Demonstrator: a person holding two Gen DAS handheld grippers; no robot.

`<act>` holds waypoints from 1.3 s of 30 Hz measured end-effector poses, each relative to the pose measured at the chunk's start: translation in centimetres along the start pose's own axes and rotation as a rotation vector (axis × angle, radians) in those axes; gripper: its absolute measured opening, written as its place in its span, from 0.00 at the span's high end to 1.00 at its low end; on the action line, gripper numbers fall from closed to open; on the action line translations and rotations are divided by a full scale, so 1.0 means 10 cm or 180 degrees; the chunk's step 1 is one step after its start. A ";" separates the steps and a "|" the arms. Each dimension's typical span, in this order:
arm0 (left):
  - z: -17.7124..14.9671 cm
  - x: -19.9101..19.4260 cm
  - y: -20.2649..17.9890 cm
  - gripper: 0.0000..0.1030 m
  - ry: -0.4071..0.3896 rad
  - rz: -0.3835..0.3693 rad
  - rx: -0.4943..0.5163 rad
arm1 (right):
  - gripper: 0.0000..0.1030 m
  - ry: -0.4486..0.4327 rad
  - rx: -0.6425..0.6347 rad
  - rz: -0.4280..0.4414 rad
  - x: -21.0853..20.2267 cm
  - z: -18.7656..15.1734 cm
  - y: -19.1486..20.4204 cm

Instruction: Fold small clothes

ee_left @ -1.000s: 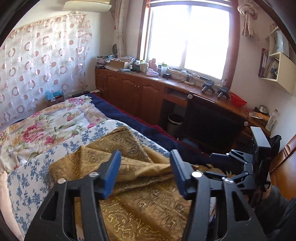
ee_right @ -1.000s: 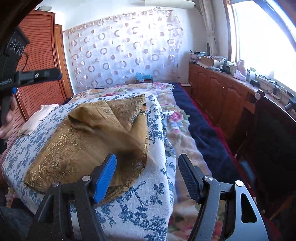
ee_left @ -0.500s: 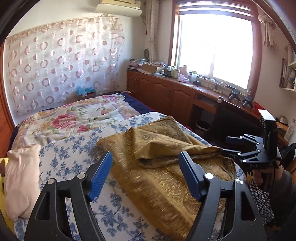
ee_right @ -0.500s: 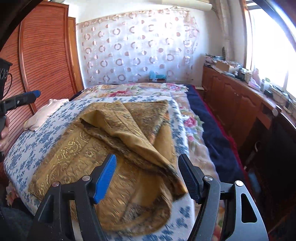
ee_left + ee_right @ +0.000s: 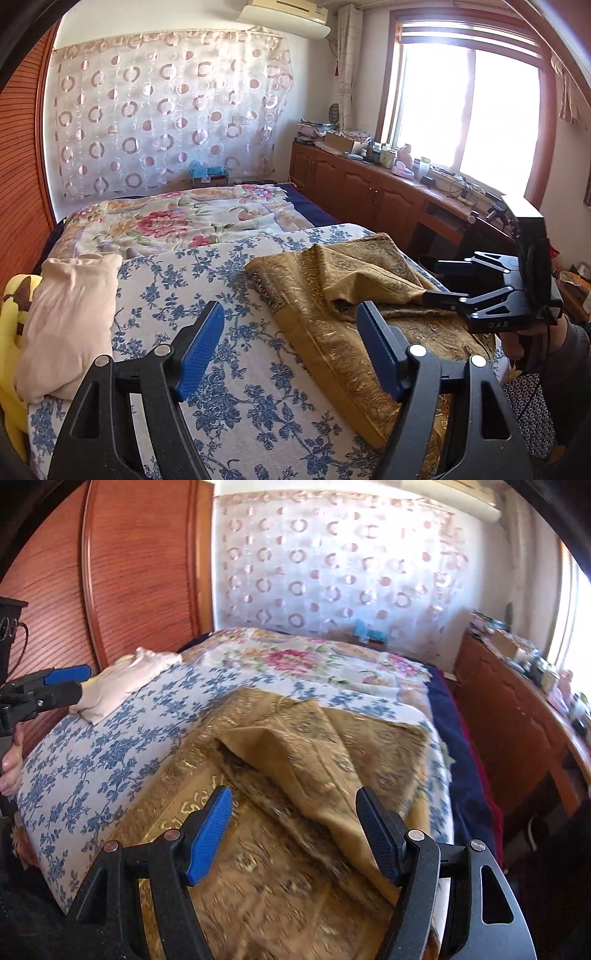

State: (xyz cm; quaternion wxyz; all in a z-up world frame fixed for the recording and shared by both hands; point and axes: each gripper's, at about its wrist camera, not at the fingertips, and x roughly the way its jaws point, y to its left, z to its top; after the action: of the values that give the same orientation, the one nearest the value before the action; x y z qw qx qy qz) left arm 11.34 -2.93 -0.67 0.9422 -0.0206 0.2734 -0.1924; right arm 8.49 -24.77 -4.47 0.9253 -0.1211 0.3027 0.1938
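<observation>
A gold patterned garment (image 5: 354, 306) lies loosely folded on the blue-flowered bedcover (image 5: 221, 295), with one flap thrown over its middle. It also shows in the right wrist view (image 5: 295, 775). My left gripper (image 5: 291, 350) is open and empty above the garment's left edge. My right gripper (image 5: 295, 830) is open and empty above the garment's near part. The right gripper (image 5: 443, 280) shows from the left wrist view at the garment's right side. The left gripper (image 5: 70, 683) shows at the left edge of the right wrist view.
A folded pale pink cloth (image 5: 70, 317) lies at the bed's left, beside a yellow item (image 5: 11, 332). A floral quilt (image 5: 184, 218) covers the far bed. Wooden cabinets (image 5: 369, 192) with clutter run under the window. A wooden wardrobe (image 5: 140, 568) stands left.
Both grippers have swung left and drawn back over the bed. The garment lies as it did, and both grippers stay open and empty.
</observation>
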 end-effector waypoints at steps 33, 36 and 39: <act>-0.29 0.26 -0.05 0.27 0.0248 -0.0152 -0.0093 | 0.91 0.0347 -0.0352 -0.0211 0.80 0.48 -0.32; -0.29 0.27 -0.06 0.27 0.0255 -0.0163 -0.0084 | 0.91 0.0265 -0.0098 -0.0414 0.79 0.60 -0.57; -0.29 0.28 -0.07 0.27 0.0264 -0.0167 -0.0080 | 0.86 0.0405 0.0305 -0.0566 0.91 0.67 -0.90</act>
State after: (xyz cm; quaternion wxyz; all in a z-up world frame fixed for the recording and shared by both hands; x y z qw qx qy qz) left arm 11.72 -4.40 -4.49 0.9244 -0.0316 0.3140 -0.2143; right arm 22.60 -27.94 -3.81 0.9224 -0.1152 0.3579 0.0881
